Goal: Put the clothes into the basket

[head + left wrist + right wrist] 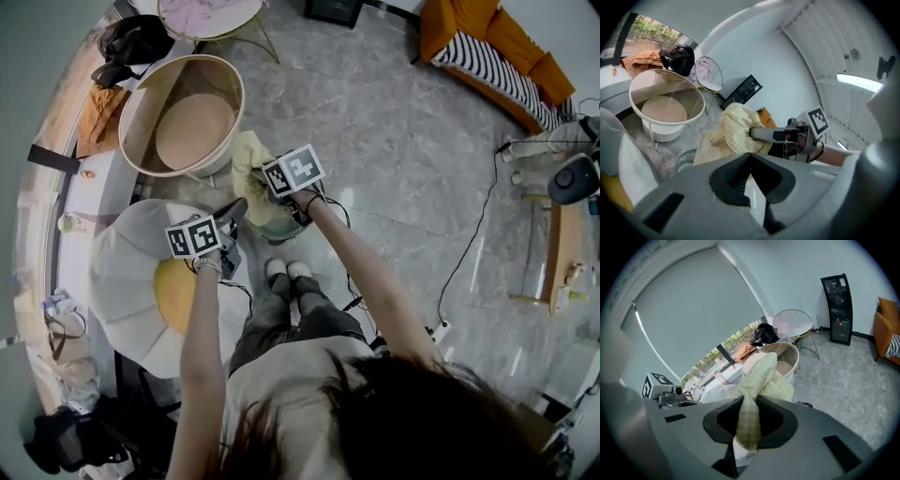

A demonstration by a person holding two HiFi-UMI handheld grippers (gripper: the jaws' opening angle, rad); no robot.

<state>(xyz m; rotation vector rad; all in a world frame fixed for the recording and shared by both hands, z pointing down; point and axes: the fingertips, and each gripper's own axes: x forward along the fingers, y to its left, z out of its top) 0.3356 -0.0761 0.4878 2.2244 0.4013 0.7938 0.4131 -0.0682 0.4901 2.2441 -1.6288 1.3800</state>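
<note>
Right now the right tongs (747, 420) are pinching a yellow checked cloth (764, 380), a fold of it squeezed between the pads while the rest bunches out ahead of them. The cloth hangs above the grey stone floor (394, 141), just beside the rim of the round white basket (183, 117) and not inside it. The left tongs (750, 161) sit close by on the person's left, pads pressed together at the tips with nothing between them, pointing toward the cloth and the basket.
</note>
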